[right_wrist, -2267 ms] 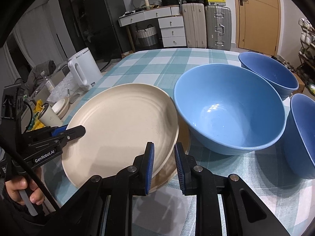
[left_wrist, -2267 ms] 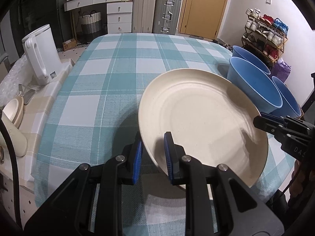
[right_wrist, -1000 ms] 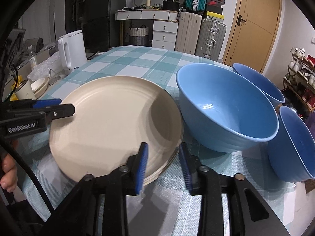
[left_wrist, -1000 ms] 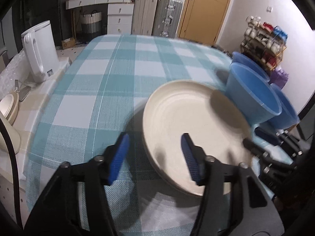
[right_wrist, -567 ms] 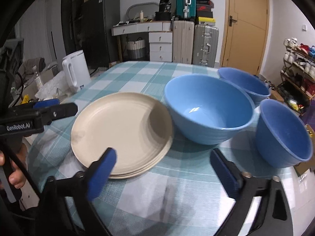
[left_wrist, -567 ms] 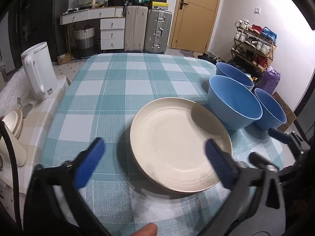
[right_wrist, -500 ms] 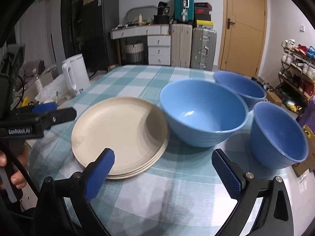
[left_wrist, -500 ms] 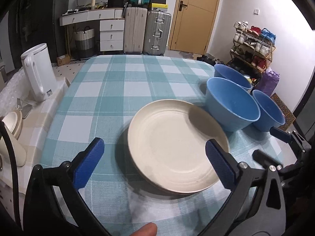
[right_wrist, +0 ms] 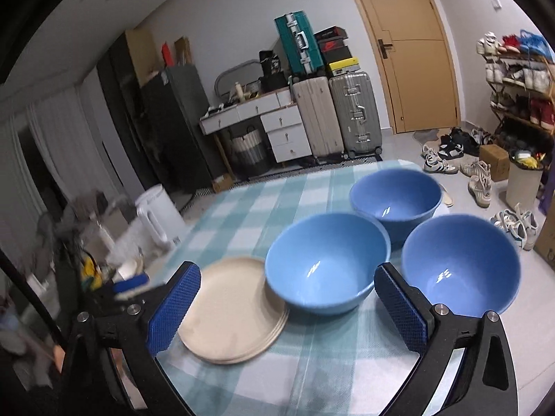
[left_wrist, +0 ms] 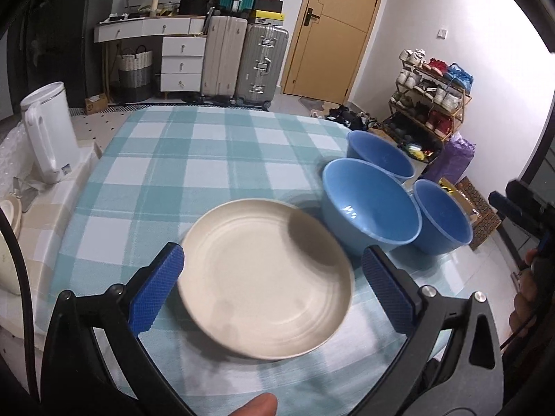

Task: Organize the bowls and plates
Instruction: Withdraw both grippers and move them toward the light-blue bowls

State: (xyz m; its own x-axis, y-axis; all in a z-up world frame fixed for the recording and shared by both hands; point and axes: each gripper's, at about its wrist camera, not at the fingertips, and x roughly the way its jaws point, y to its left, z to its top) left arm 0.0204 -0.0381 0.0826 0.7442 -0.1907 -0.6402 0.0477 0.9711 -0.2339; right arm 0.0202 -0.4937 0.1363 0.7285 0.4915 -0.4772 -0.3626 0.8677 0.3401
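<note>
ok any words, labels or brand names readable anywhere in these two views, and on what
None can be read.
Kettle: small sticker near its base, print too small.
Black box on the suitcases: red logo, no legible letters.
Yellow box: dark mark, too small to read.
Left gripper: blurred, so any lettering on its body is unreadable.

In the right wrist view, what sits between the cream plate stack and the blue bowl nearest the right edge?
Another blue bowl, the middle blue bowl, sits between the plate stack and the rightmost bowl, its base beside the stack's edge.
</note>
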